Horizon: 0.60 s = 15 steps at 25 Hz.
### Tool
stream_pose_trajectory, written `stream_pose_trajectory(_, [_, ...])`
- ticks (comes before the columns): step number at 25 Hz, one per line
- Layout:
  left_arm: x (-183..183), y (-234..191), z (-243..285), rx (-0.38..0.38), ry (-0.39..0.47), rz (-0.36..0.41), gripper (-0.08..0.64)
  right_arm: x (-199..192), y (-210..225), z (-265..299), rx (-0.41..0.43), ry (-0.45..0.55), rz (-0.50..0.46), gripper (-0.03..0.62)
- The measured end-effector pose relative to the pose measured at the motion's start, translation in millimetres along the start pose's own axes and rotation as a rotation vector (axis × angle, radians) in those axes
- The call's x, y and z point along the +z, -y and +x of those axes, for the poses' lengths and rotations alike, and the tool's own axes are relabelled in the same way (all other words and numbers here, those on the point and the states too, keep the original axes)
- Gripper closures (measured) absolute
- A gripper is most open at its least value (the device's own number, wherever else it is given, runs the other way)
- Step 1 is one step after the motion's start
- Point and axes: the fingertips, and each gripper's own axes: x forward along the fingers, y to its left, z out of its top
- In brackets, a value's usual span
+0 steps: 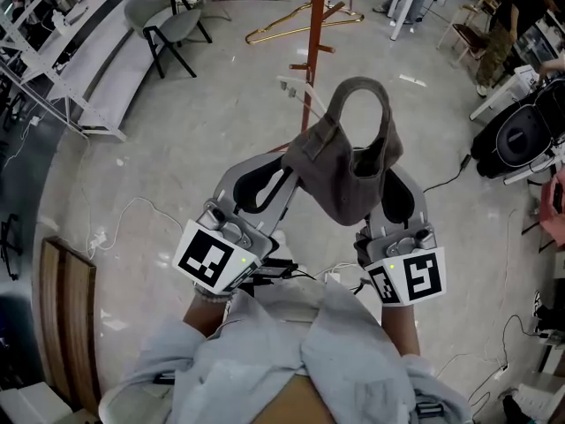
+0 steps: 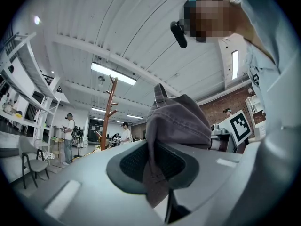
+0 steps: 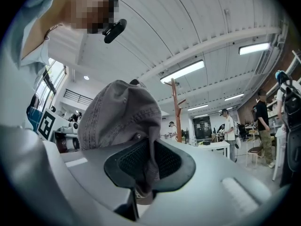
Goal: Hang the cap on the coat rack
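A grey cap (image 1: 349,153) hangs between both grippers, held up in the air in front of the person. My left gripper (image 1: 287,173) is shut on the cap's left edge, cloth (image 2: 176,121) pinched between its jaws. My right gripper (image 1: 388,177) is shut on the right edge, with the cap (image 3: 122,117) bulging over its jaws. The reddish-brown coat rack (image 1: 313,47) stands just beyond the cap, its pole rising past the top of the head view. The rack (image 2: 109,112) shows left of the cap in the left gripper view, and the rack (image 3: 177,109) shows right of it in the right one.
A grey chair (image 1: 172,26) stands far left on the pale floor. White shelving (image 1: 53,51) lines the left wall. A wooden bench (image 1: 66,325) lies at near left. Cables (image 1: 124,219) trail on the floor. Black equipment (image 1: 521,140) sits at right. People stand in the background.
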Motion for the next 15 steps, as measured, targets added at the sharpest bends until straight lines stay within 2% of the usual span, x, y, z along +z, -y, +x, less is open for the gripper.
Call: stream_pose_trajectory(15, [-9,-19,36,-0.048,0.01,0.001,0.508,-6,27,23,-0.048,-0.002,-0.009,0.546])
